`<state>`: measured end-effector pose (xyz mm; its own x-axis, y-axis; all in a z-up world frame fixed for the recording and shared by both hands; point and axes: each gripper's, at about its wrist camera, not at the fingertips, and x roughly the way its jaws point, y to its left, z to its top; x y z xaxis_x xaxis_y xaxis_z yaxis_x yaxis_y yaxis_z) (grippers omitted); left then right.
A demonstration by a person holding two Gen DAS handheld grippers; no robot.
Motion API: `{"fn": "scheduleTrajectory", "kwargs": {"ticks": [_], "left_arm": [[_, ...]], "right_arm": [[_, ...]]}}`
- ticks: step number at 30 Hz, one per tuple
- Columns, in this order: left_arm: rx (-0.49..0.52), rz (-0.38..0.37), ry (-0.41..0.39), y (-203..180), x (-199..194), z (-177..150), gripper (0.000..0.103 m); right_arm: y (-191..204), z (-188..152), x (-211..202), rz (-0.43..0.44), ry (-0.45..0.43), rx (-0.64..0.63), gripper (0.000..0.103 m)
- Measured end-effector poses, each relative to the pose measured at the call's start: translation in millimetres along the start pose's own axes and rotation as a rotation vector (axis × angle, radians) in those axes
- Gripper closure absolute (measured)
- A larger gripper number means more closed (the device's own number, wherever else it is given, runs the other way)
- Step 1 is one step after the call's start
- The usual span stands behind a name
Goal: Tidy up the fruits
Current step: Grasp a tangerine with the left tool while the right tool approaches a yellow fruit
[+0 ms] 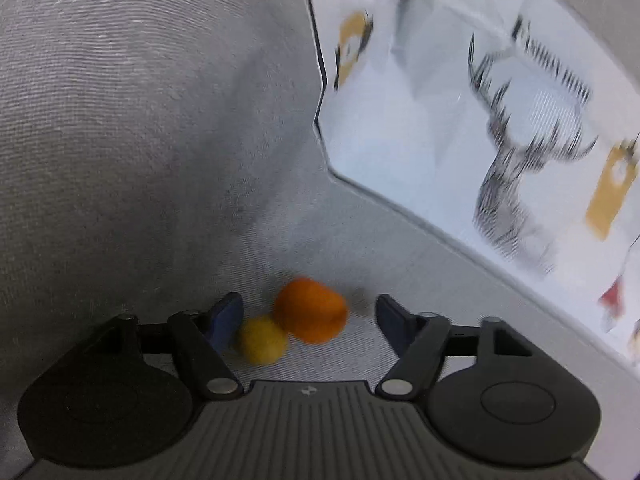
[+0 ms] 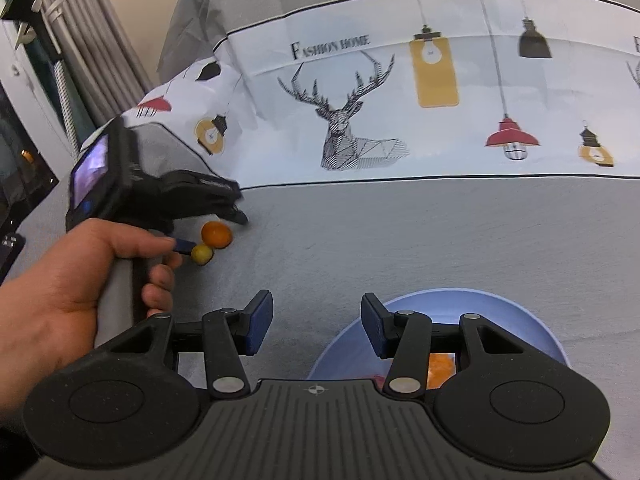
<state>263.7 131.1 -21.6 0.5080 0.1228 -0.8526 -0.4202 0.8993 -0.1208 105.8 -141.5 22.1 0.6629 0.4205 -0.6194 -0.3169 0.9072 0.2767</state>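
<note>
An orange fruit (image 1: 311, 310) and a smaller yellow fruit (image 1: 262, 339) lie touching each other on the grey cloth. My left gripper (image 1: 310, 314) is open and both fruits sit between its blue pads; the yellow one is right beside the left pad. The right wrist view shows the same orange fruit (image 2: 216, 234), the yellow fruit (image 2: 201, 254) and the left gripper (image 2: 212, 236) held in a hand. My right gripper (image 2: 317, 326) is open and empty, above the left rim of a light blue bowl (image 2: 520, 316) that holds orange fruit (image 2: 440, 370).
A white printed cloth (image 2: 400, 92) with deer and lamp pictures covers the far side, over the grey cloth (image 2: 400, 240). Curtains (image 2: 80, 40) hang at the far left. The printed cloth (image 1: 460, 120) is at the right in the left wrist view.
</note>
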Motion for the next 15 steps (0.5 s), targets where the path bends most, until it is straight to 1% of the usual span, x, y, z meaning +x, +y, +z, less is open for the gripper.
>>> {"fn": "scheduleTrajectory", "kwargs": {"ticks": [1,2,6,7,8,10,11,13,15], "left_arm": [[0.029,0.027,-0.006,-2.7,0.2,-1.4,0.037],[0.044,0.038,-0.012,-4.0,-0.4,-2.4,0.045],[0.093,0.032,-0.029,-5.3,-4.4,-6.0,0.051],[0.107,0.028,-0.031,-5.9,-7.1,-7.1,0.056],[0.121,0.018,-0.029,-7.3,-8.9,-8.3,0.064],[0.138,-0.012,0.001,-8.2,-11.7,-11.9,0.064],[0.160,-0.031,0.020,-10.6,-10.6,-13.3,0.064],[0.221,-0.052,0.029,-15.9,-14.7,-18.2,0.064],[0.238,-0.102,0.057,-18.5,-19.5,-23.7,0.064]], "right_arm": [[0.5,0.4,2.5,-0.001,0.003,-0.009,0.052],[0.6,1.0,5.0,-0.003,0.005,-0.015,0.052],[0.1,4.2,12.8,-0.004,0.009,-0.016,0.052],[0.6,5.0,13.6,-0.003,0.007,-0.016,0.052],[1.5,6.0,14.5,-0.003,0.007,-0.017,0.052],[3.2,7.2,16.1,-0.001,0.005,-0.023,0.052],[3.8,7.6,16.3,0.000,0.005,-0.027,0.052],[4.7,8.2,17.1,0.002,0.006,-0.029,0.052],[4.9,8.5,17.2,0.004,0.005,-0.029,0.052]]}}
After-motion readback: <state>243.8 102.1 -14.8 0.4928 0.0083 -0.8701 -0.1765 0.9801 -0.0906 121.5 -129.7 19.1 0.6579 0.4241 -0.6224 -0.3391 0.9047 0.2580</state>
